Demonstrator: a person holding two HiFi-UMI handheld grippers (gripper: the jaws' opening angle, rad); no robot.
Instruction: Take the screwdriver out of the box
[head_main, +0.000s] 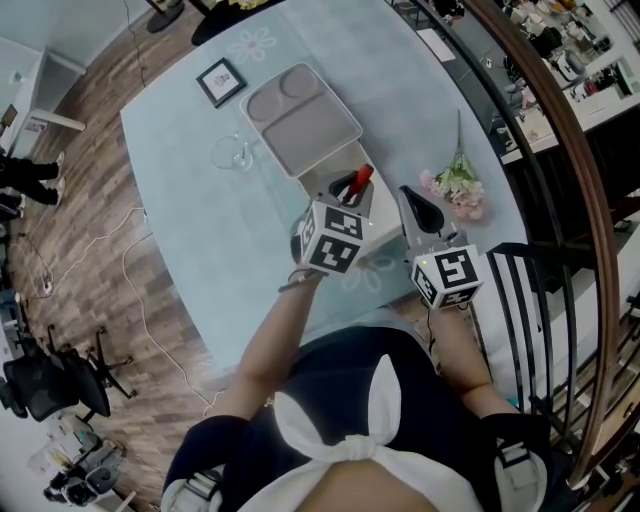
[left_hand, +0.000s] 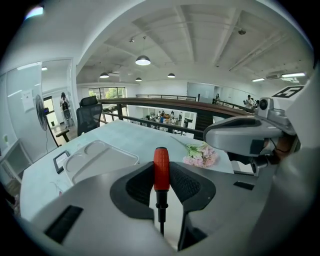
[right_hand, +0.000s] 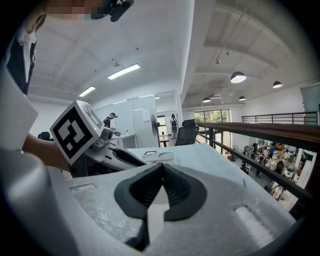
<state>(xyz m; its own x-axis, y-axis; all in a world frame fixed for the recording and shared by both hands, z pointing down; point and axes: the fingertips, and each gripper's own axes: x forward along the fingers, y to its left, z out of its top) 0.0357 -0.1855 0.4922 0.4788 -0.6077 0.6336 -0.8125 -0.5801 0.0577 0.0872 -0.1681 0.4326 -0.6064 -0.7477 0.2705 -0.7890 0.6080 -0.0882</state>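
A screwdriver (left_hand: 161, 170) with a red handle and a black shank stands upright between the pads of my left gripper (left_hand: 161, 176), which is shut on the handle. In the head view the red handle (head_main: 362, 178) sticks up out of the left gripper (head_main: 352, 192), just above the small white box (head_main: 318, 183) on the table. My right gripper (head_main: 411, 197) hovers to the right of the box. Its jaws (right_hand: 161, 167) meet at the tips with nothing between them. The inside of the box is hidden by the left gripper.
A grey compartment tray (head_main: 300, 115) lies beyond the box, with a small black picture frame (head_main: 220, 81) to its left. Pink flowers (head_main: 457, 190) lie at the table's right edge. A curved railing and a black chair (head_main: 540, 300) stand to the right.
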